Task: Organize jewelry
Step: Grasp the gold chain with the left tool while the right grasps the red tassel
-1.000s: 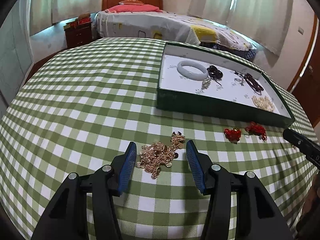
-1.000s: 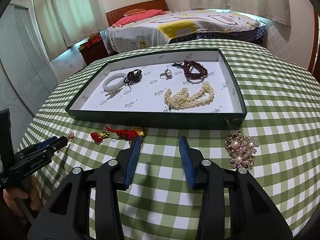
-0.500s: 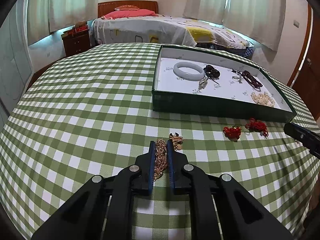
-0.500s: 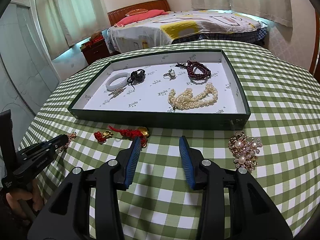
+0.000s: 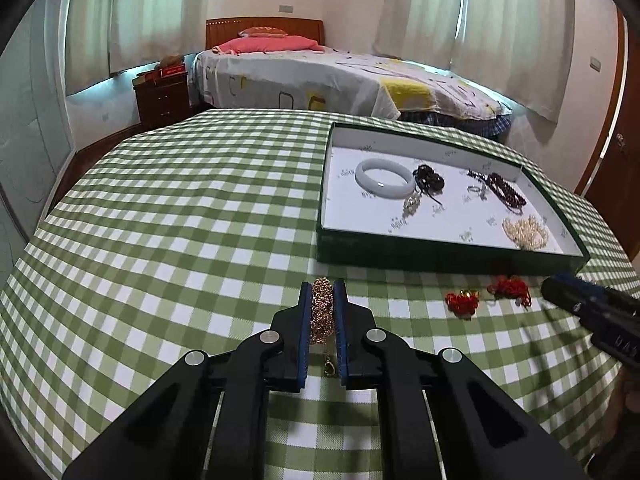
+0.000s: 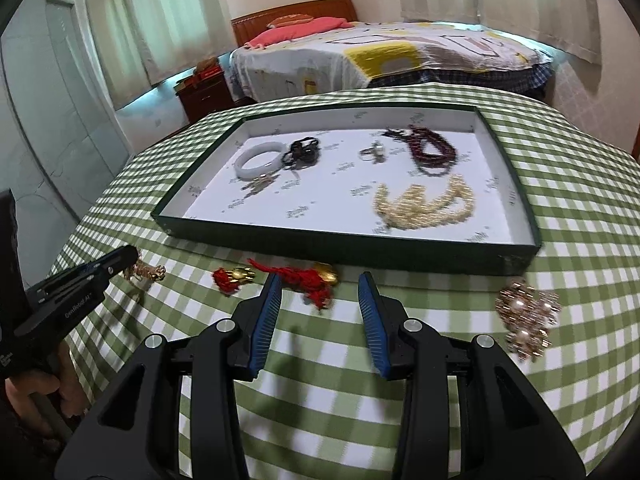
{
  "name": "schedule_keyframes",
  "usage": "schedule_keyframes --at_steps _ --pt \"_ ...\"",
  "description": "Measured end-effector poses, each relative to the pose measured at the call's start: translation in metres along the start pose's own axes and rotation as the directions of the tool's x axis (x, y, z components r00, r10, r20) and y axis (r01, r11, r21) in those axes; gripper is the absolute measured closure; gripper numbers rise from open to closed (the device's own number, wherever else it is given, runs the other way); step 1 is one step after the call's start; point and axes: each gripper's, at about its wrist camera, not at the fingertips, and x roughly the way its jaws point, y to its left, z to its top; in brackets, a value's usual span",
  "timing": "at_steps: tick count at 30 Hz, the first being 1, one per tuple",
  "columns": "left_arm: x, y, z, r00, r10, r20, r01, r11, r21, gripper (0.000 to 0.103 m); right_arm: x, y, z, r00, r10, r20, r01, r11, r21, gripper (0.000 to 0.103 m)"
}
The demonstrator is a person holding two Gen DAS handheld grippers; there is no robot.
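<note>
A bunched gold chain (image 5: 322, 316) is pinched between the blue pads of my left gripper (image 5: 322, 286), which is shut on it just over the checked cloth; its clasp dangles below. The right wrist view shows that left gripper (image 6: 128, 258) with the gold chain (image 6: 146, 271) at its tip. My right gripper (image 6: 318, 280) stands open, and a red cord ornament (image 6: 298, 276) lies on the cloth at its fingertips, untouched. The green tray (image 5: 420, 254) behind holds a white bangle (image 5: 384, 178), dark beads and a pearl strand (image 6: 424, 204).
A smaller red and gold charm (image 6: 232, 278) lies left of the red cord ornament. A gold and pearl brooch (image 6: 526, 312) sits on the cloth at the right, before the tray's corner (image 6: 516, 260). A bed and a nightstand stand beyond the round table.
My left gripper's jaws have closed on the gold chain and bunched it between the pads. My right gripper has shifted left, so the red cord ornament now lies between its fingertips.
</note>
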Motion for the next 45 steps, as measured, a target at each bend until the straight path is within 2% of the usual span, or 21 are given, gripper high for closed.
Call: schedule_keyframes --at_steps 5,11,16,21,30,45 --pt "0.0 0.002 0.002 1.0 -0.001 0.0 0.001 1.0 -0.007 0.092 0.014 0.016 0.005 1.0 0.016 -0.017 -0.017 0.999 -0.048 0.064" --pt "0.001 0.004 0.002 1.0 -0.002 -0.005 0.002 1.0 -0.015 0.092 0.031 0.023 0.01 0.999 -0.003 -0.046 -0.001 0.996 -0.088 0.067" --pt "0.002 0.006 0.002 1.0 -0.002 -0.006 0.002 1.0 -0.025 0.092 0.032 0.02 0.01 0.998 -0.028 -0.053 0.023 0.995 -0.101 0.08" --pt "0.002 0.006 0.002 1.0 -0.005 -0.008 0.005 1.0 -0.028 0.092 0.03 0.016 0.008 0.998 -0.034 -0.052 0.028 0.995 -0.099 0.099" --pt "-0.003 0.003 0.005 1.0 -0.009 0.005 0.009 1.0 -0.025 0.092 0.006 0.007 0.004 1.0 -0.016 0.003 0.016 0.998 -0.061 0.101" --pt "-0.018 -0.002 0.013 0.999 -0.025 0.047 0.026 0.999 -0.021 0.092 -0.042 0.0 0.017 0.995 -0.009 0.103 0.011 1.0 -0.027 0.101"
